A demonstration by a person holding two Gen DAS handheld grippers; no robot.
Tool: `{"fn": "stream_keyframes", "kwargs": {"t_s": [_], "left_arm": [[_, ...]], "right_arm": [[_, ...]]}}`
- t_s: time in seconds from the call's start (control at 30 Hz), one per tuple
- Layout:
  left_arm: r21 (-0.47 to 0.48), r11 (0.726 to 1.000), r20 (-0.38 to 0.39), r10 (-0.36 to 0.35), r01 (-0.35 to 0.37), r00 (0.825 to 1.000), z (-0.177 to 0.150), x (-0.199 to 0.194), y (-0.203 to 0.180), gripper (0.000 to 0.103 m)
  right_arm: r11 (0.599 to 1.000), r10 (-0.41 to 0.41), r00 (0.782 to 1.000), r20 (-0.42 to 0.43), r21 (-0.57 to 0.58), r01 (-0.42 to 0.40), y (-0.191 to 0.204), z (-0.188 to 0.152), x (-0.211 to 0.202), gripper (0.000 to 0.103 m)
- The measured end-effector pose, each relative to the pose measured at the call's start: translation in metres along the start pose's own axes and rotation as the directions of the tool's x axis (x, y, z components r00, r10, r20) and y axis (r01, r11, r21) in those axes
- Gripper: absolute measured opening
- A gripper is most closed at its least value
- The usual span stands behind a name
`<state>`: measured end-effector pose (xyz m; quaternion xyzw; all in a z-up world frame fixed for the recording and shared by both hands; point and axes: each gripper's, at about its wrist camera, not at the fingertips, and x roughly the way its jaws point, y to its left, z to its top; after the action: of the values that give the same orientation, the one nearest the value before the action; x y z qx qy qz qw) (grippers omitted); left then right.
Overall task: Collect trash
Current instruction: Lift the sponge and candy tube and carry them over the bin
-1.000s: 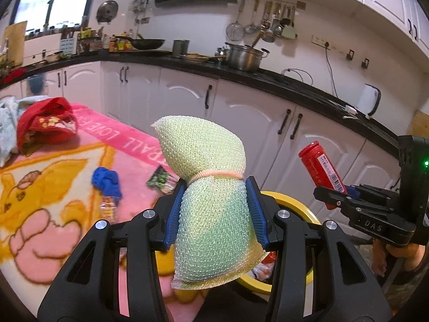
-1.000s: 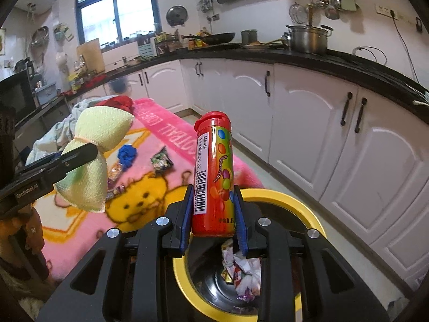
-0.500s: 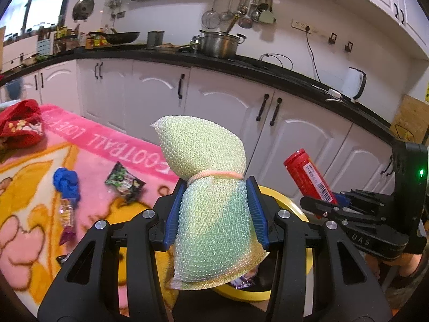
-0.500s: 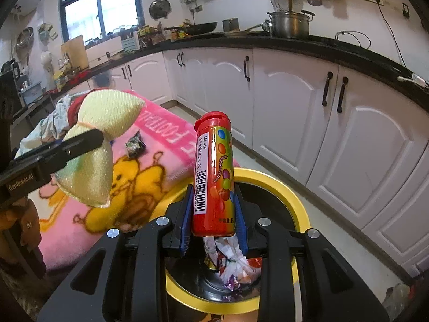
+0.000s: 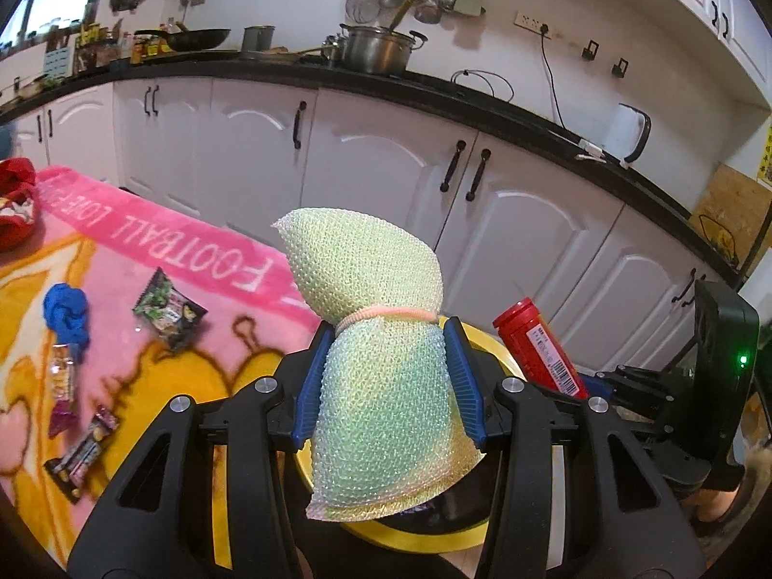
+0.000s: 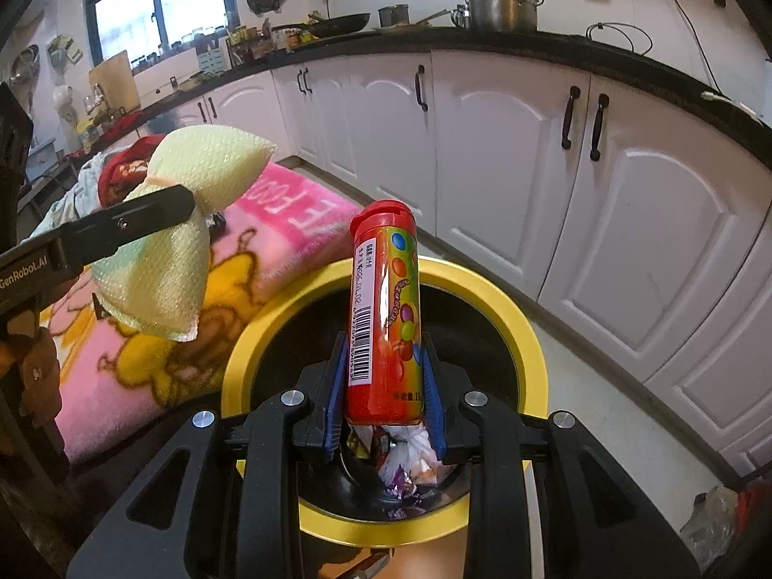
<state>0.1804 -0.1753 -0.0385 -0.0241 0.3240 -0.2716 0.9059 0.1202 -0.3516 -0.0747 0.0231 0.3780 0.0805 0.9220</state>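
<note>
Both grippers are closed on something. Left gripper (image 5: 388, 386) has its blue pads pressed against the lower half of a pale green mesh sponge (image 5: 381, 366), just under the pink band cinched around the sponge's middle; the sponge stands upright and hides most of the bin behind it. Right gripper (image 6: 383, 395) clamps a red candy tube (image 6: 383, 309) near its base, cap end up and tilted slightly left, directly over the mouth of the yellow-rimmed bin (image 6: 511, 318).

Inside the bin, crumpled wrappers (image 6: 405, 458) show below the tube — what each one is cannot be made out. From the left wrist view only slivers of the yellow rim appear either side of the sponge.

On the pink blanket (image 5: 193, 260) beside the bin lie a dark snack packet (image 5: 169, 309), a blue cloth scrunched up (image 5: 67, 313), and a few small candy wrappers (image 5: 82, 453) near the frame's edge. A red garment (image 5: 14, 198) at the far left is cut off. White cabinets (image 6: 627, 193) run behind everything.
</note>
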Motion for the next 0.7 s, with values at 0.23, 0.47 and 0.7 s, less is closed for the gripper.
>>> {"fn": "stream_keyframes", "kwargs": {"t_s": [0.23, 0.47, 0.7], "left_arm": [[-0.003, 1.0, -0.051, -0.022, 0.022, 0.998, -0.005, 0.021, -0.002, 0.039], [-0.006, 1.0, -0.088, -0.025, 0.024, 0.996, -0.01, 0.036, -0.002, 0.039], [-0.012, 0.999, -0.118, -0.04, 0.039, 0.992, -0.014, 0.049, -0.003, 0.041]], "right_arm": [[1.0, 0.003, 0.999, -0.032, 0.022, -0.002, -0.009, -0.008, 0.011, 0.026], [0.999, 0.007, 0.998, -0.065, 0.049, -0.004, -0.016, -0.015, 0.022, 0.026], [0.998, 0.011, 0.997, -0.081, 0.068, -0.006, -0.02, -0.017, 0.028, 0.027]]}}
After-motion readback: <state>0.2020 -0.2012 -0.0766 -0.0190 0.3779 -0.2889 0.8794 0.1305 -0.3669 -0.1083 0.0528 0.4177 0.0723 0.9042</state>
